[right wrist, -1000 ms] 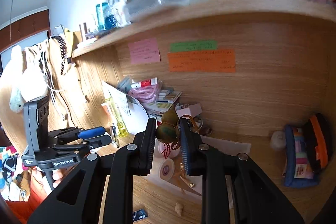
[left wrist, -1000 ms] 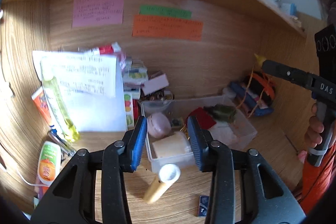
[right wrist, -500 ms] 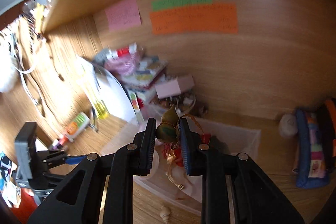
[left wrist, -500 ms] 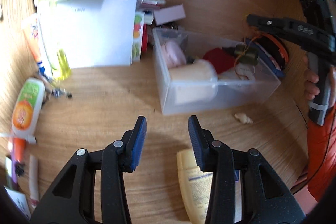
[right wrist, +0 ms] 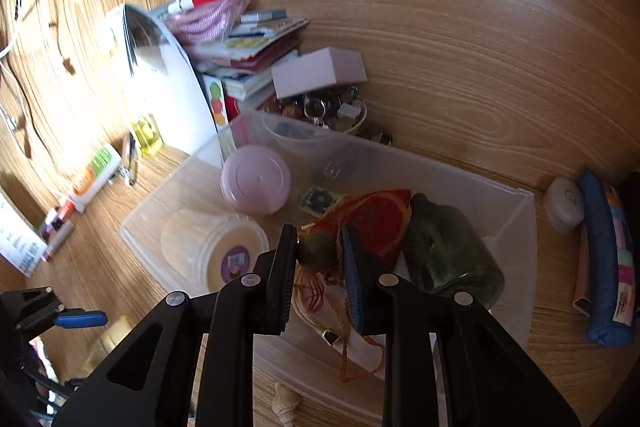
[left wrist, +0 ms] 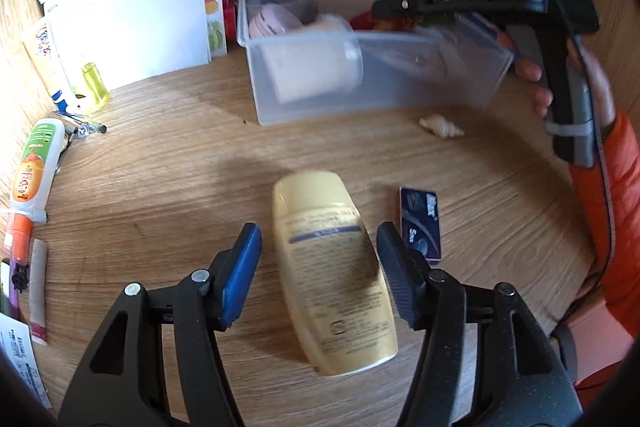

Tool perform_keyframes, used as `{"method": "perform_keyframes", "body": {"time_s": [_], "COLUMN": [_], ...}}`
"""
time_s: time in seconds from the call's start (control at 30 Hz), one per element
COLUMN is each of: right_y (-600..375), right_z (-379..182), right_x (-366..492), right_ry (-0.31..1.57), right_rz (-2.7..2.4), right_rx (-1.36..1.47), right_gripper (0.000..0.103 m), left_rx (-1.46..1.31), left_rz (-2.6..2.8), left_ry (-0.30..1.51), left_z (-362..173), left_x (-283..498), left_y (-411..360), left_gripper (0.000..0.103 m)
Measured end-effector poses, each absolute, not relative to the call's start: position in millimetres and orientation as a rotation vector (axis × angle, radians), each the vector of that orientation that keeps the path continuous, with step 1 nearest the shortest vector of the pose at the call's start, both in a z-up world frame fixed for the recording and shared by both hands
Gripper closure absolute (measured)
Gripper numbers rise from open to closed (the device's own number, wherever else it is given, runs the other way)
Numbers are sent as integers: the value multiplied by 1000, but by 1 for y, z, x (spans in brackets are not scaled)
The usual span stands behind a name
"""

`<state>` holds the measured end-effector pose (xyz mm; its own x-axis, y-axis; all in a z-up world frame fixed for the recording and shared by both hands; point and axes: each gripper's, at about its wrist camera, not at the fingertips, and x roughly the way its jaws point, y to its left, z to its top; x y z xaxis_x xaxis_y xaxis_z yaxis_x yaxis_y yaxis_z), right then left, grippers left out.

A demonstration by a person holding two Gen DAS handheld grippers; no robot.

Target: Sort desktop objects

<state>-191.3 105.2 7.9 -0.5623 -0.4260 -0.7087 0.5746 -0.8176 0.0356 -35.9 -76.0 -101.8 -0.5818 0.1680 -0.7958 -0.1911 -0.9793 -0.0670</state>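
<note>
Left wrist view: the left gripper (left wrist: 318, 267) is being opened around the yellow bottle (left wrist: 334, 275) lying on the desk (left wrist: 160, 187) — untouched, so closing is called for next. Right wrist view: a small gourd charm (right wrist: 317, 254) is being held pinched by the right gripper (right wrist: 318, 259) over the clear bin (right wrist: 520, 239) — release is likely next.

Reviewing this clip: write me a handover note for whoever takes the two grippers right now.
Left gripper: jaws opening, astride the cream bottle lying on the desk; pads not on it.
Right gripper: shut on a small gourd charm with red cords, above the clear bin.
Already in the bin: pink round case, cream jar, red pouch, dark glass jar.
Left on the desk: cream bottle, seashell, small blue packet, orange-label tube.
</note>
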Motion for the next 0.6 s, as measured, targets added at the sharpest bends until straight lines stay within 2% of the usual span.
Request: {"method": "perform_keyframes", "body": {"time_s": [0.07,0.13,0.2,0.3,0.37,0.6], "right_y": [105,107,111,123,128,136], "right_z": [5,4,7,15,19,26], "right_x": [-189,-186,-182,-176,-174,-170], "right_ry": [281,290,279,221,182,117], "right_rz": [-2342,-2356,-2381,-2410,-2415,-2397], "right_rx": [995,989,950,880,853,832], "right_gripper": [81,71,54,44,40,40], "left_rx": [-1313,-1321,-1314,-1323,-1320,-1276], "left_rz": [2650,2662,2670,2689,2707,2766], "left_ry": [85,120,119,100,84,-71], "left_z": [-104,-105,-105,-104,-105,-97], "left_x": [-36,-37,-37,-40,-39,-34], "left_y": [-71,-66,-64,-64,-65,-75], "left_gripper": [44,45,51,54,54,55]}}
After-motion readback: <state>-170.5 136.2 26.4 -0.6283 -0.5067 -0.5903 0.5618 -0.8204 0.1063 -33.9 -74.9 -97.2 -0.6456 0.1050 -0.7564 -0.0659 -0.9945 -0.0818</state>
